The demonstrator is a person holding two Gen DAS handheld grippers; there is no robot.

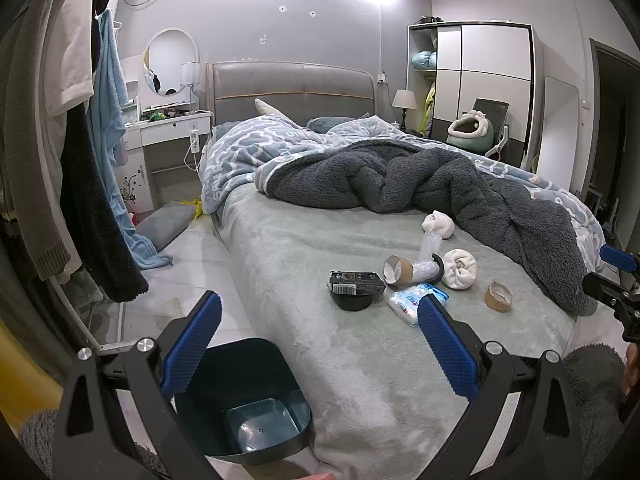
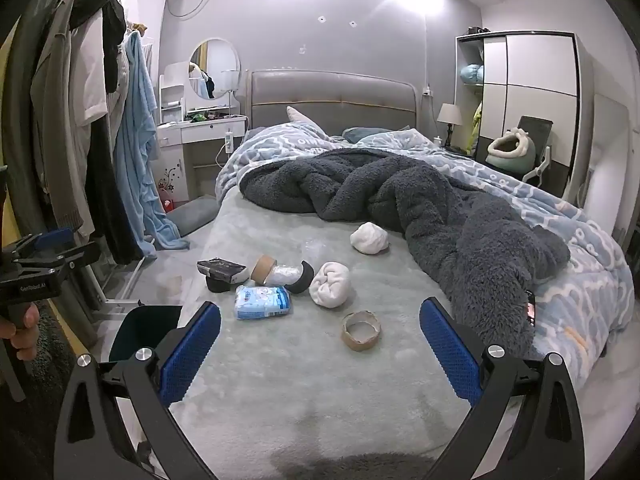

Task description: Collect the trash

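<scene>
Litter lies on the pale green bed sheet: a black box on a black cup, a tissue pack, a cardboard tube with clear plastic, a tape-roll core and white rolled cloths. A dark blue bin stands empty on the floor beside the bed. My left gripper is open above the bin and bed edge. My right gripper is open over the sheet, short of the tape core.
A crumpled grey and blue duvet covers the far and right side of the bed. Clothes hang on a rack at the left. A dressing table, a wardrobe and a chair stand along the walls.
</scene>
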